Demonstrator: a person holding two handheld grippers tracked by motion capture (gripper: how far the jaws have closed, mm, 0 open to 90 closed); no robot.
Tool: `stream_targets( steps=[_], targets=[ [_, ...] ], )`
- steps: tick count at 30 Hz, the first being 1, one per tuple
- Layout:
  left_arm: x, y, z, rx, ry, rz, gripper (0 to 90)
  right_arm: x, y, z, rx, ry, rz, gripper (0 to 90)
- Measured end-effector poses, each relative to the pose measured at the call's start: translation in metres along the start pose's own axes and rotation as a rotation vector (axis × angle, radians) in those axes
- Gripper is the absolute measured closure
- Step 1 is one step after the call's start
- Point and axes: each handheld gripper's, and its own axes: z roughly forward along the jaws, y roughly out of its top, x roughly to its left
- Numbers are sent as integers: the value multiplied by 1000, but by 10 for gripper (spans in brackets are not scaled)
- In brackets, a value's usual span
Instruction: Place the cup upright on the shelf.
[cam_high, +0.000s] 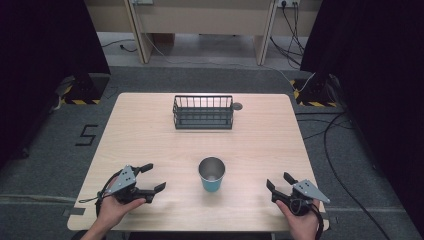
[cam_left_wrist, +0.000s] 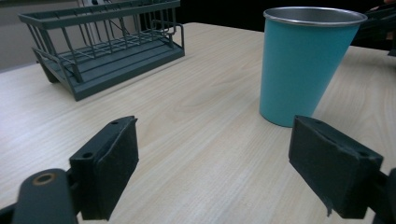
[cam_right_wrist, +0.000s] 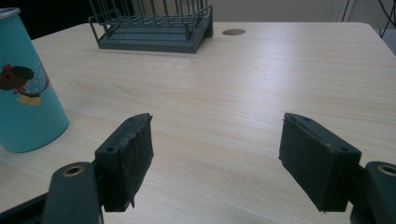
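A teal metal cup (cam_high: 212, 174) stands upright near the table's front middle; it rises at the right of the left gripper view (cam_left_wrist: 303, 60) and at the left edge of the right gripper view (cam_right_wrist: 25, 88), where a cartoon print shows. A dark wire rack (cam_high: 203, 112) sits at the back middle (cam_left_wrist: 105, 44) (cam_right_wrist: 152, 23). My left gripper (cam_high: 153, 177) rests at the front left, open, with nothing between its fingers. At the front right my right gripper (cam_high: 280, 181) is open too, and holds nothing. Both lie apart from the cup.
The light wooden table (cam_high: 150, 135) has a round cable hole (cam_high: 237, 106) beside the rack. Black curtains flank the table, and cables (cam_high: 330, 145) run over the grey floor at the right. A wooden bench stands beyond the table's far edge.
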Motion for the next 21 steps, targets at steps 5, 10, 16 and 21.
stream_targets(
  steps=[5, 10, 16, 21],
  targets=[
    [-6, 1, 10, 3, -55, -4, 145, 0, 0, 1, 6, 5, 3, 249],
    [-15, 5, 21, 17, -101, 1, 145, -2, 1, 1, 11, 6, 17, 248],
    [-26, 11, 35, 22, -158, 26, 145, -2, 1, 1, 17, 10, 24, 249],
    [-32, 15, 45, 21, -195, 26, 145, -3, 1, 1, 13, 10, 36, 250]
  ],
)
